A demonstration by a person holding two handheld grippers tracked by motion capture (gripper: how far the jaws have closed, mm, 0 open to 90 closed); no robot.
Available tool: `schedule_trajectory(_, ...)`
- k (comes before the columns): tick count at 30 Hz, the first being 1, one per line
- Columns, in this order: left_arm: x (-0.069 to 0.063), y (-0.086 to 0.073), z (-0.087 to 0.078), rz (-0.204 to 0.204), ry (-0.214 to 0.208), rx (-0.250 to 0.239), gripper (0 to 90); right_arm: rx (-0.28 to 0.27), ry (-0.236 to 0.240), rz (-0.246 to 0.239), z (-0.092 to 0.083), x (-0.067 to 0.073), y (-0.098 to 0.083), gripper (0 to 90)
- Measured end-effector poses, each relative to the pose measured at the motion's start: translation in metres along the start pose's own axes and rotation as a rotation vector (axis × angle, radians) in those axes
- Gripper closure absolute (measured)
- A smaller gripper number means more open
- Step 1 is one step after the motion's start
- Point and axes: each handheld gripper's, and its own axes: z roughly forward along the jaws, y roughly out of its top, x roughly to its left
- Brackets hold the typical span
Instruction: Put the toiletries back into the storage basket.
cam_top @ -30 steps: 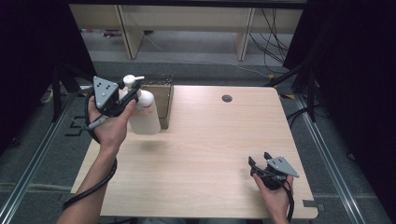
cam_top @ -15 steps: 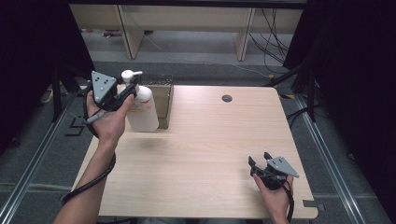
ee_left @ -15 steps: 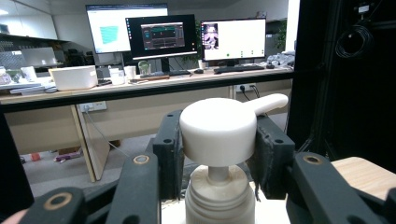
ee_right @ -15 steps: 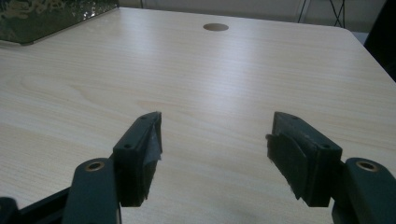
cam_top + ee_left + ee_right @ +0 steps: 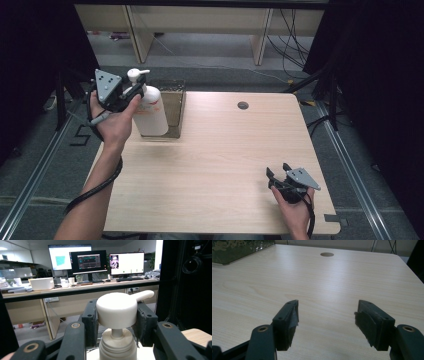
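A white pump bottle (image 5: 150, 112) with a reddish label is held upright over the table's far left corner, just left of a dark open box (image 5: 174, 107). My left gripper (image 5: 134, 91) is shut on its pump head (image 5: 117, 309), one pad pressing each side, with the spout pointing away to the right. The bottle's neck (image 5: 117, 346) shows below the jaws. My right gripper (image 5: 278, 173) rests low near the table's front right edge, open, with only bare wood between its jaws (image 5: 327, 315).
The light wooden table (image 5: 215, 165) has a round cable hole (image 5: 243, 105) at the back. The dark box's corner (image 5: 237, 250) lies far off in the right gripper view. Desks with monitors (image 5: 87, 261) stand beyond the table.
The left hand has carried the bottle a little up and to the left in the high view. The right hand has stayed put.
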Motion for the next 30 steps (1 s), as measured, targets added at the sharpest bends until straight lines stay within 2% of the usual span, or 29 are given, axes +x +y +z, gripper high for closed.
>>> schedule_trajectory(1, 0.0, 0.0, 0.0, 0.0, 0.0, 0.0, 59.0, 0.0, 0.0, 0.0, 0.0, 0.0, 0.0, 35.1)
schedule_trajectory(2, 0.001, 0.001, 0.002, 0.0, 0.001, -0.002, 59.1, 0.013, 0.005, 0.047, -0.001, 0.003, 0.0, 35.2)
schedule_trajectory(3, 0.002, 0.001, 0.003, 0.002, 0.002, -0.001, 59.0, 0.018, 0.004, 0.049, -0.001, 0.003, 0.0, 35.1)
schedule_trajectory(4, 0.002, 0.001, 0.003, 0.002, 0.002, -0.001, 59.0, -0.004, 0.003, 0.005, 0.001, 0.0, 0.0, 35.2)
schedule_trajectory(12, 0.006, 0.002, 0.014, 0.016, 0.009, 0.004, 59.0, -0.005, 0.004, 0.006, 0.001, 0.0, 0.0, 35.1)
schedule_trajectory(24, 0.014, 0.004, 0.029, 0.014, 0.021, -0.001, 59.0, -0.014, 0.002, 0.006, 0.001, 0.0, 0.0, 35.2)
schedule_trajectory(25, 0.015, 0.005, 0.03, 0.012, 0.024, 0.0, 59.0, -0.008, 0.005, 0.046, 0.001, 0.003, -0.001, 35.2)
schedule_trajectory(27, 0.017, 0.005, 0.033, 0.013, 0.026, 0.0, 59.0, -0.008, 0.005, 0.046, 0.001, 0.003, -0.001, 35.2)
schedule_trajectory(28, 0.017, 0.005, 0.034, 0.012, 0.026, 0.0, 59.0, -0.015, 0.003, 0.008, 0.002, 0.0, 0.0, 35.2)
schedule_trajectory(30, 0.018, 0.006, 0.036, 0.012, 0.027, 0.001, 59.0, -0.008, 0.004, 0.011, 0.001, 0.0, 0.0, 35.2)
